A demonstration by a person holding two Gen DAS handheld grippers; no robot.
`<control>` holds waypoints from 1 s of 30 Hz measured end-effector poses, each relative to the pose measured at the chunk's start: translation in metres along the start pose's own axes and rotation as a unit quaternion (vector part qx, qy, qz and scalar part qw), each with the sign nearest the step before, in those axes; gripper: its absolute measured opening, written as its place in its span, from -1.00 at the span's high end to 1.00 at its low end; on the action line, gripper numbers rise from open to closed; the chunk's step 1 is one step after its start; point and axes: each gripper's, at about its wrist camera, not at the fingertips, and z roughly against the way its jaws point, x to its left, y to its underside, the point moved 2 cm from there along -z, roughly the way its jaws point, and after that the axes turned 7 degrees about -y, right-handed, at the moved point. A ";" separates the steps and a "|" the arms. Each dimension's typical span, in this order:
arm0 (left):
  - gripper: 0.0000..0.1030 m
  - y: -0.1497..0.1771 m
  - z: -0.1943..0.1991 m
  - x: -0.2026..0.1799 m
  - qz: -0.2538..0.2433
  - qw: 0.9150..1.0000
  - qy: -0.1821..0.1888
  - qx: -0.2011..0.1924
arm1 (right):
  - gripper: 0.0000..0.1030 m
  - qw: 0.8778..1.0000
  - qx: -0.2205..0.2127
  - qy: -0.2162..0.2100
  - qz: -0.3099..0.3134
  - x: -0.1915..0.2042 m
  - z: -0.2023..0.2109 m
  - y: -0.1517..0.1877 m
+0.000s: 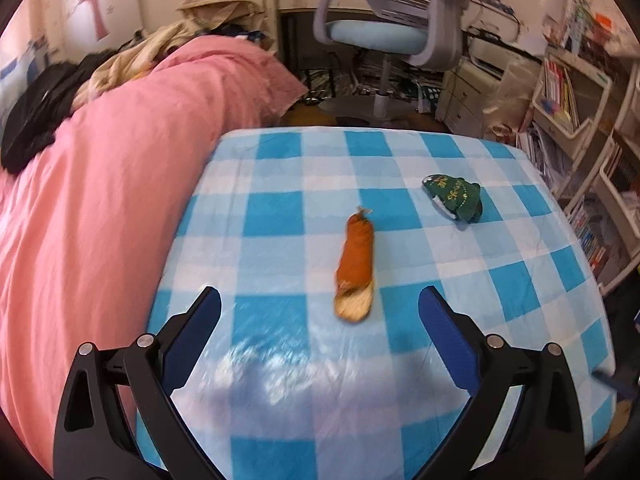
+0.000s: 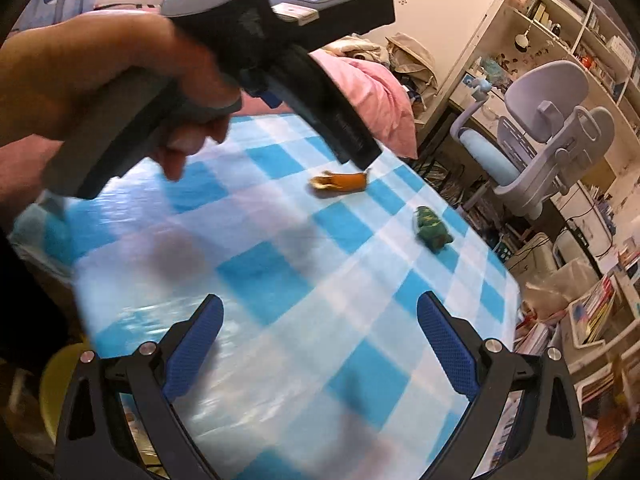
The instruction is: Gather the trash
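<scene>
Checked tablecloth (image 1: 280, 216), both grippers' jaws wide, empty

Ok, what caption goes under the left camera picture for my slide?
Open left gripper above a blue checked tablecloth, facing an orange torn wrapper and a crumpled green packet.

Wrapper (image 1: 355, 268) left of pouch (image 1: 454, 197), on table (image 1: 280, 184)

Black grippers (image 1: 320, 300), seemingly blue-padded jaws
</scene>
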 end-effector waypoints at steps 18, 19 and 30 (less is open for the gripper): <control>0.61 -0.055 -0.067 -0.033 0.011 0.997 0.062 0.036 | -0.81 0.997 0.001 0.034 -0.068 -0.104 -0.086 -0.024; 0.61 -0.059 -0.065 -0.031 0.019 0.997 0.067 0.031 | -0.81 0.997 0.000 0.036 -0.073 -0.109 -0.090 -0.026; 0.60 -0.079 -0.047 -0.038 0.044 0.992 0.115 -0.010 | -0.81 0.996 0.007 0.040 -0.079 -0.139 -0.132 -0.049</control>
